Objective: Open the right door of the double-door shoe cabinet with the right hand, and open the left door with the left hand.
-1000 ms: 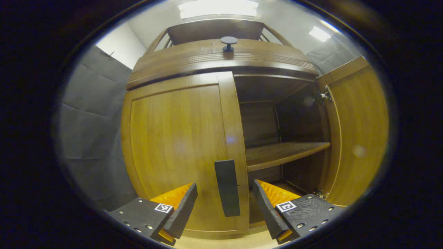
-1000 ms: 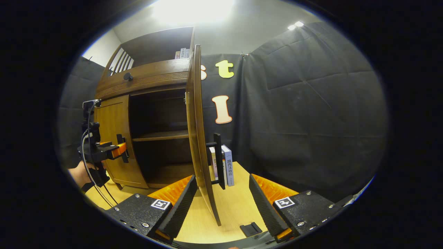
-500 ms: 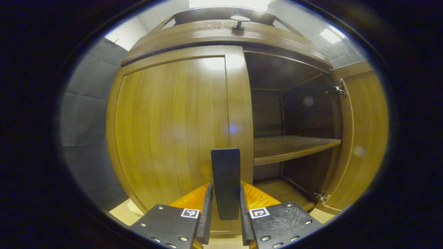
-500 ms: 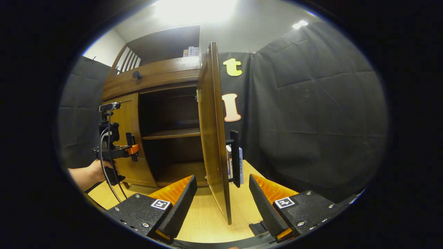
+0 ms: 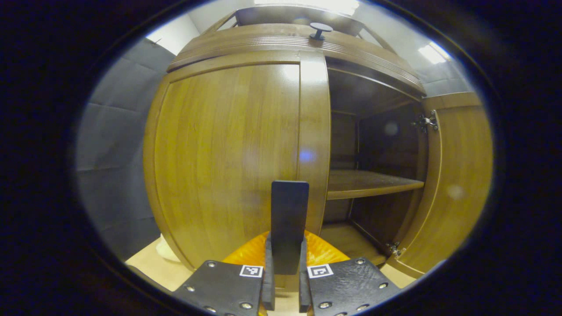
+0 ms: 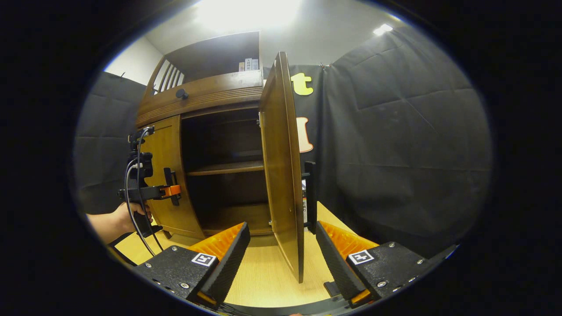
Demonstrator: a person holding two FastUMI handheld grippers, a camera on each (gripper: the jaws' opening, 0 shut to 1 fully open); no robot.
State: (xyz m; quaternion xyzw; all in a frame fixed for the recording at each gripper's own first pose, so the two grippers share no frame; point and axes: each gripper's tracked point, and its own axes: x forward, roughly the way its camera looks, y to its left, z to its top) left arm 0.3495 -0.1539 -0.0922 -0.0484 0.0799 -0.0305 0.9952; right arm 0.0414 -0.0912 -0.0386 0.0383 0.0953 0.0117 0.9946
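Left gripper (image 5: 284, 281) pinches the upright handle (image 5: 288, 226) at the left door (image 5: 228, 153)'s inner edge, pull comes straight back toward the camera; right gripper (image 6: 283, 259) spread, straddling the swung-out right door (image 6: 281, 175).

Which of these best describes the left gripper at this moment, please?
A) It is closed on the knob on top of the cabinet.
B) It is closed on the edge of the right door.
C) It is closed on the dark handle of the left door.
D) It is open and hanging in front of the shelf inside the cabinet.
C: in the left gripper view, the left gripper has both fingers pressed against the dark handle of the left door, which looks barely opened.
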